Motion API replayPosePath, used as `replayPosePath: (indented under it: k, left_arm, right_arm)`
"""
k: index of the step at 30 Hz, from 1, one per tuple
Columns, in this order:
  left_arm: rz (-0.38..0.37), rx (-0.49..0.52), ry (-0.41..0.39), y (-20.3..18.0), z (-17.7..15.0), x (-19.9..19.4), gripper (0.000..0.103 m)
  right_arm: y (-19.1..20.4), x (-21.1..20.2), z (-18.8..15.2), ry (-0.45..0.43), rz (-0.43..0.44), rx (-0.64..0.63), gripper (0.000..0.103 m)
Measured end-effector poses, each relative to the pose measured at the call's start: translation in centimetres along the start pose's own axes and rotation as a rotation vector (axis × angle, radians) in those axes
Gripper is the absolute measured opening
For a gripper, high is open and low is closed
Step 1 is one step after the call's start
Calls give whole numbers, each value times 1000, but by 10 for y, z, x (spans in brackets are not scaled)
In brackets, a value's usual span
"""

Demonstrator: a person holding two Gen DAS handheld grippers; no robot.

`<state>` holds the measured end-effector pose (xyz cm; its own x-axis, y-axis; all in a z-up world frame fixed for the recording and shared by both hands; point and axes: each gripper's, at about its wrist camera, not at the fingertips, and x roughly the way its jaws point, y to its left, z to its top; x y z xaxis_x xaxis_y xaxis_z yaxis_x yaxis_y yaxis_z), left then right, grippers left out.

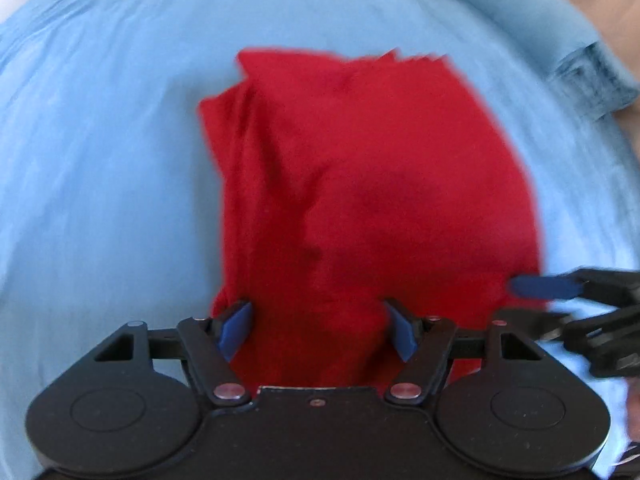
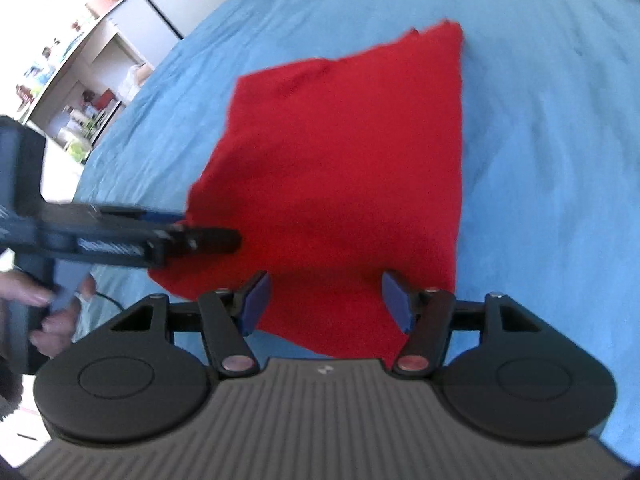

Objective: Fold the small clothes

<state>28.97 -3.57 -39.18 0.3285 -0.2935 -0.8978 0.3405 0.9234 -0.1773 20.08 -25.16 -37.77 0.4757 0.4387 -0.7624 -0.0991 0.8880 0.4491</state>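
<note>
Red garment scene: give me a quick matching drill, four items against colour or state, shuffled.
Column 1:
1. garment
2. bed sheet
3. left gripper
4. gripper pads

Column 2:
A. light blue, spread under everything
B. dark blue
C. red, lying folded and flat
D. open, garment edge between its fingers, not clamped

Pairs: 1-C, 2-A, 3-D, 4-B

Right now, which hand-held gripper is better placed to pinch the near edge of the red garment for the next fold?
Roughly even, slightly the right hand-held gripper: open, with the red garment's near corner between its fingers. The left hand-held gripper is open over the opposite near corner.
</note>
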Motion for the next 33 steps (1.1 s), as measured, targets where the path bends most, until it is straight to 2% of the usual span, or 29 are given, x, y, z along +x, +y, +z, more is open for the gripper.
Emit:
replayPosePath:
  k: [4,8,10,12,13,15,18,20,23,27,33]
  left_arm:
    - [11,8,-2,-3,0,-14,77]
    - [77,0,-44,-7,6,-64,79]
    - [133,7,-69,-8,9,-102,80]
    - [193,11,-105,-12,14,-152,84]
    - [211,5,-126,-15,15,-180,90]
    - [227,-18,-166,-24,16,-230,97]
    - [227,-55,-232,-44,21,-306,102]
    - [247,-81,-261,-59,18,-353,103]
    - [279,-118,-270,-84,12,-396,103]
    - [339,-119,-289,-115,-11,-430,103]
    - [367,-70,-204,-148,-44,-435,103]
  right_arm:
    - [2,-8,5,1,0,9,78]
    - [18,-53,16,-47,-24,26,81]
    - [32,-89,25,-76,-53,35,84]
    - [52,-133,37,-105,-98,51,100]
    - [60,-152,42,-119,-121,52,103]
    - [85,-200,53,-156,-210,38,103]
    - [125,-261,67,-218,-348,11,103]
    - [147,-301,73,-237,-365,9,103]
    - [179,-352,74,-267,-417,-7,103]
    - [212,-398,60,-247,-473,-46,103]
    - [230,-426,18,-149,-552,-34,103]
